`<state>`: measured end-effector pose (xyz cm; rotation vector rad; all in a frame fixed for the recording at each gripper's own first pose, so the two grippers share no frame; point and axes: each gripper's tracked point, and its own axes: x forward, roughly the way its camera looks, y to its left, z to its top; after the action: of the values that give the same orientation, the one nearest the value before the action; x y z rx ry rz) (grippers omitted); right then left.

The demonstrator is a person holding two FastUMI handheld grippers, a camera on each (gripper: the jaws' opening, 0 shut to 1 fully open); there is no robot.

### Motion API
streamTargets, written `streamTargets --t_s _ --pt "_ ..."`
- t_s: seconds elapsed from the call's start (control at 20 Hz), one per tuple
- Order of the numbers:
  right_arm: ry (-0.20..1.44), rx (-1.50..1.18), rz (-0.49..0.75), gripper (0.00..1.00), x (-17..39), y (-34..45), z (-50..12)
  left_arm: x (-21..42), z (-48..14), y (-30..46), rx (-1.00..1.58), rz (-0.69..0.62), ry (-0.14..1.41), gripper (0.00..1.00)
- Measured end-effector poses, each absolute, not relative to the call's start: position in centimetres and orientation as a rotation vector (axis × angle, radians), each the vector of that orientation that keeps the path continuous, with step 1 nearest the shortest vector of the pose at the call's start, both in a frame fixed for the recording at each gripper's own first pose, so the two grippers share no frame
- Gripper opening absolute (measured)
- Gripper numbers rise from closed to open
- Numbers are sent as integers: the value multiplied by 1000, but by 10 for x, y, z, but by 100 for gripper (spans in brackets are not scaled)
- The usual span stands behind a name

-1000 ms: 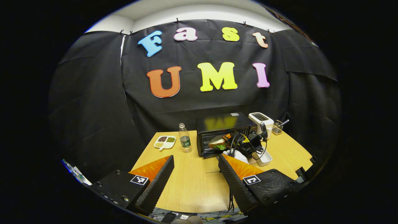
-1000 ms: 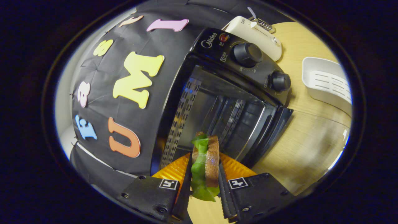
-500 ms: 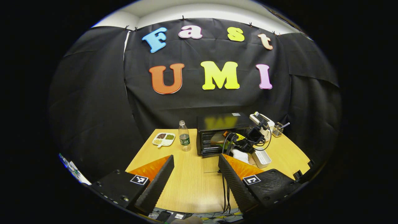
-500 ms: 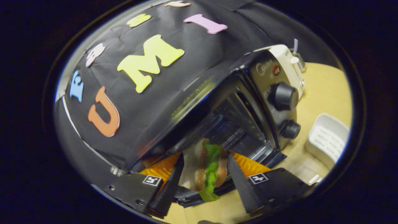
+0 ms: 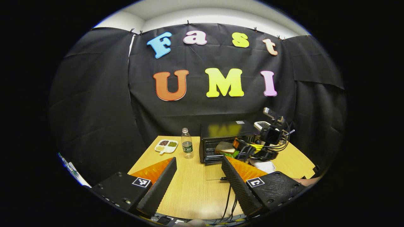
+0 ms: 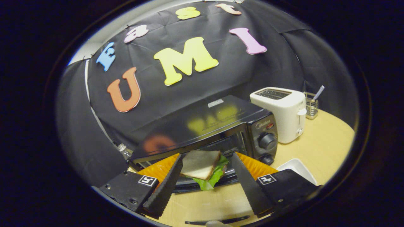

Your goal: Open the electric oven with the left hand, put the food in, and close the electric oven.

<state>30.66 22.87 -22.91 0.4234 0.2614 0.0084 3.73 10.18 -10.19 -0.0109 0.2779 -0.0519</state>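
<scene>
**Sandwich sits at the oven's mouth**

The right gripper (image 6: 205, 186) stands with fingers spread wide, the sandwich (image 6: 202, 164) lying free between them at the electric oven's (image 6: 202, 126) open front, lettuce hanging over the lower edge (neither finger touches the bread). A white toaster (image 6: 279, 110) stands just right of the oven. Well back, the left gripper (image 5: 199, 183) is also parted and holds nothing, with bare tabletop (image 5: 195, 189) ahead of it; a water bottle (image 5: 187, 146) and a sectioned dish (image 5: 166, 146) lie ahead to its left.
</scene>
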Motion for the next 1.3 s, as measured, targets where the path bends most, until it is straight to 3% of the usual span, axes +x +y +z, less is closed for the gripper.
streamTargets --t_s 0.05,0.1,0.35,0.4,0.45,0.65,0.7,0.75,0.8,0.85,0.9,0.95,1.0,1.05,1.1,1.15,1.2,1.25,1.3 --pt "254 392 23 89 296 223 -219 36 -103 101 -15 -46 276 86" --pt "246 354 32 89 286 215 -209 36 -102 101 -22 -43 269 94" --pt "182 218 65 90 237 170 -153 39 -104 95 -23 -8 233 94" --pt "169 208 67 100 226 161 -143 40 -106 92 -25 -9 233 86" --pt "164 203 72 100 215 154 -135 39 -109 88 -28 -8 242 94" --pt "138 135 76 100 177 117 -109 43 -120 71 -19 -9 251 94" --pt "128 116 73 89 170 107 -103 45 -123 65 -16 -12 251 94" --pt "122 95 71 100 162 98 -100 47 -128 58 -15 -19 256 86" --pt "119 83 68 100 155 89 -96 49 -136 53 -11 -19 265 94" --pt "118 77 67 100 147 81 -93 52 -143 47 -7 -20 273 94" --pt "115 77 65 90 141 72 -88 54 -152 40 -7 -24 284 94" --pt "113 77 65 100 136 63 -85 57 -161 33 -9 -28 297 86" --pt "113 70 65 90 131 57 -82 60 -173 25 -16 -29 317 94" --pt "120 55 72 100 124 50 -83 63 -183 19 -25 -25 336 94" --pt "114 45 80 100 118 46 -79 66 -197 13 -37 -23 364 94" --pt "108 32 79 91 113 37 -75 69 -206 5 -51 -22 387 95" --pt "105 21 76 100 110 29 -72 71 -215 -2 -69 -27 402 94" --pt "102 12 71 100 107 23 -70 75 -224 -9 -83 -29 418 95" --pt "97 10 67 90 103 17 -67 79 -234 -16 -93 -31 440 95"
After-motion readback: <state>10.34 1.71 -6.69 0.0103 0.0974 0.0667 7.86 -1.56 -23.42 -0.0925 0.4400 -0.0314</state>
